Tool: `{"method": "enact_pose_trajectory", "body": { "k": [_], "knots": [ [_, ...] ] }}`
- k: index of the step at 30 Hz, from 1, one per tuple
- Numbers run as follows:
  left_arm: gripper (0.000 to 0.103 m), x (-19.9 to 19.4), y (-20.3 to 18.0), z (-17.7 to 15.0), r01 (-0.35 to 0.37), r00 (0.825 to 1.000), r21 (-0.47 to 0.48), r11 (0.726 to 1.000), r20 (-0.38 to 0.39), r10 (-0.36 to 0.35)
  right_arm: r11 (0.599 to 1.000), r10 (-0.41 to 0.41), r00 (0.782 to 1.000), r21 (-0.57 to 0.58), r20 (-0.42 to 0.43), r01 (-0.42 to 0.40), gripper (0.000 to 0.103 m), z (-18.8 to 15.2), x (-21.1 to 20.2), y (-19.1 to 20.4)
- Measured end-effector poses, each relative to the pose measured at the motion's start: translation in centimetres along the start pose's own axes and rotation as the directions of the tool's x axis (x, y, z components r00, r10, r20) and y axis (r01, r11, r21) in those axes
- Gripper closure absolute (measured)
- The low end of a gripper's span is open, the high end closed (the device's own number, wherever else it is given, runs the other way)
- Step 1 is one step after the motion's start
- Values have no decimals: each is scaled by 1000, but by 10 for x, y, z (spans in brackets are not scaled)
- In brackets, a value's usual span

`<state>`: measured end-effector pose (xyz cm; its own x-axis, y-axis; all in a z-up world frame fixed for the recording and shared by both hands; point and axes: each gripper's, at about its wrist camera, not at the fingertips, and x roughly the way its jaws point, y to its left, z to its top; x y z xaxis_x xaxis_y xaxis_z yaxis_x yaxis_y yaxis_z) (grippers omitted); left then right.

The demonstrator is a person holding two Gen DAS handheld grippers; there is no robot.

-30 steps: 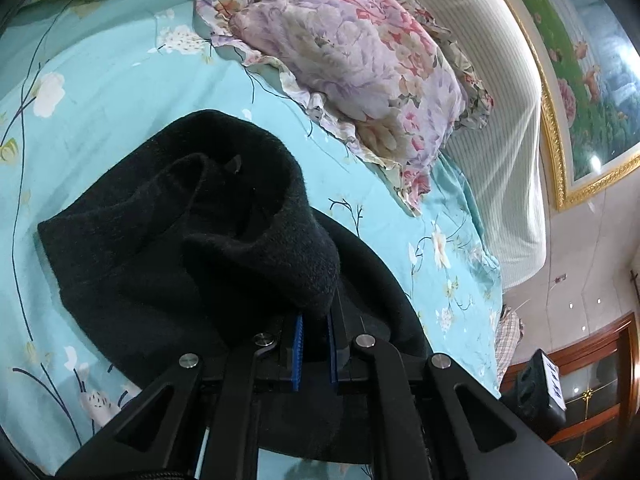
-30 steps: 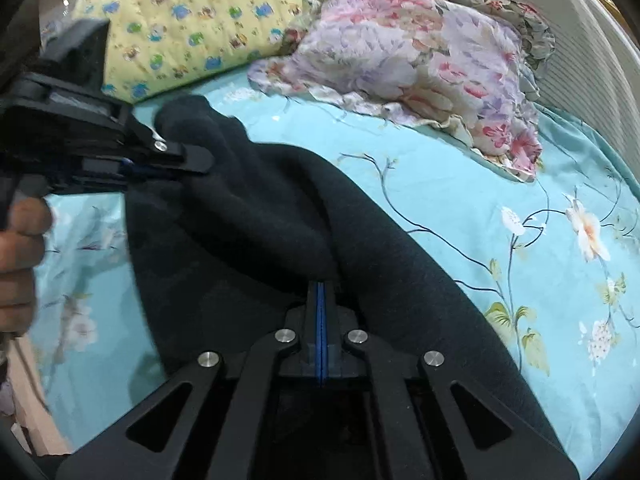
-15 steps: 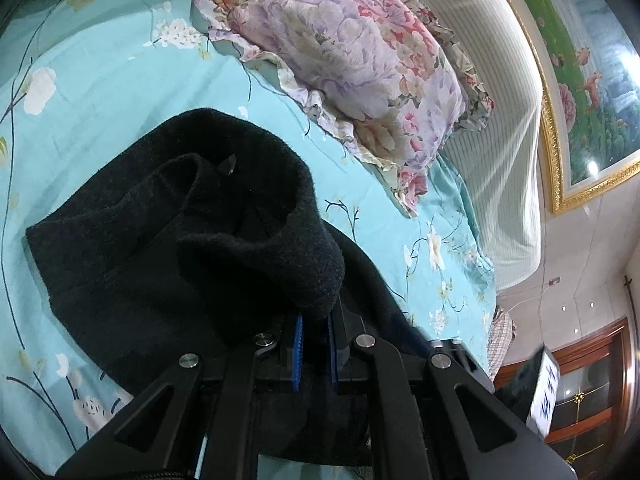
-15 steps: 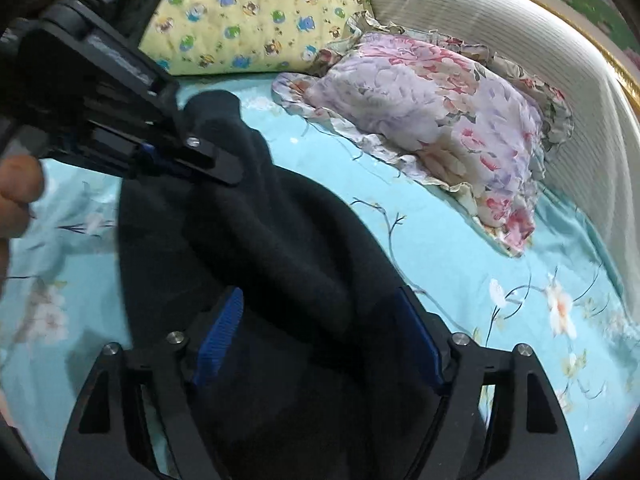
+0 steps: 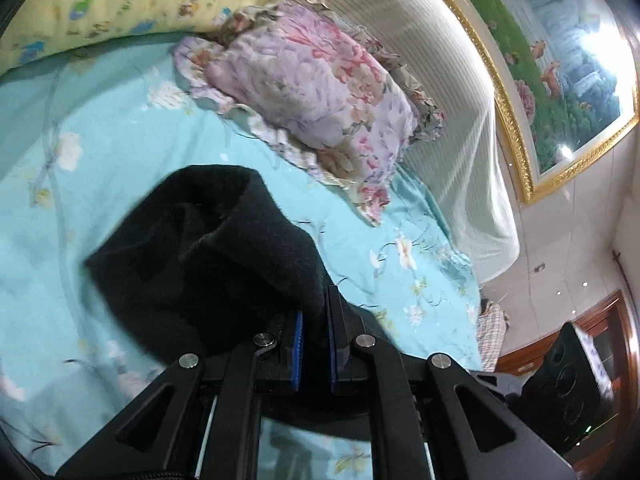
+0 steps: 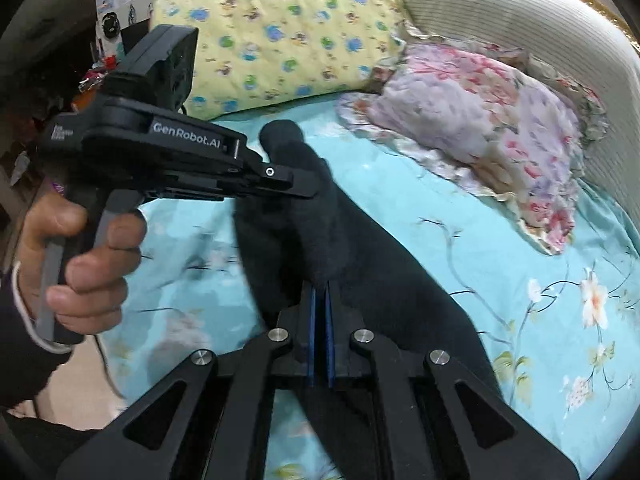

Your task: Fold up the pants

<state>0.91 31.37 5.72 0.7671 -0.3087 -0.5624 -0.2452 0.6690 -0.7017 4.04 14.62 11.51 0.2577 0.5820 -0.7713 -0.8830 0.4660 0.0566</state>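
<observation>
Black pants [image 6: 360,264] lie on the bed's teal floral sheet [image 6: 520,280], part lifted. Right wrist view: long axis runs from the near lower edge up and left toward the yellow pillow [image 6: 280,32], far end rounded, just short of it. Left gripper [image 5: 314,344] pinches a bunched fold of the pants, blue pads clamped on cloth. Right gripper [image 6: 320,336] has just snapped closed, jaws nearly together on a thin edge of the fabric. Person's hand [image 6: 80,260] holds the left gripper's handle. Pink floral pillow [image 5: 312,92] sits near, apart from the pants; striped headboard [image 5: 452,100] behind, gold-framed painting [image 5: 560,60] above.
</observation>
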Motion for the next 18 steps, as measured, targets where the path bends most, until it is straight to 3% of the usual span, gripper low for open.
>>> {"method": "enact_pose_trajectory", "body": {
  "k": [11,18],
  "knots": [
    [95,21,74,-15,-68,997,-105,992,-32,64,990,-32,998,134,-59,40,98,-24,69,7],
    [88,16,87,-24,-73,997,-137,988,-22,71,992,-34,997,116,-67,41,98,-35,71,14]
  ]
}}
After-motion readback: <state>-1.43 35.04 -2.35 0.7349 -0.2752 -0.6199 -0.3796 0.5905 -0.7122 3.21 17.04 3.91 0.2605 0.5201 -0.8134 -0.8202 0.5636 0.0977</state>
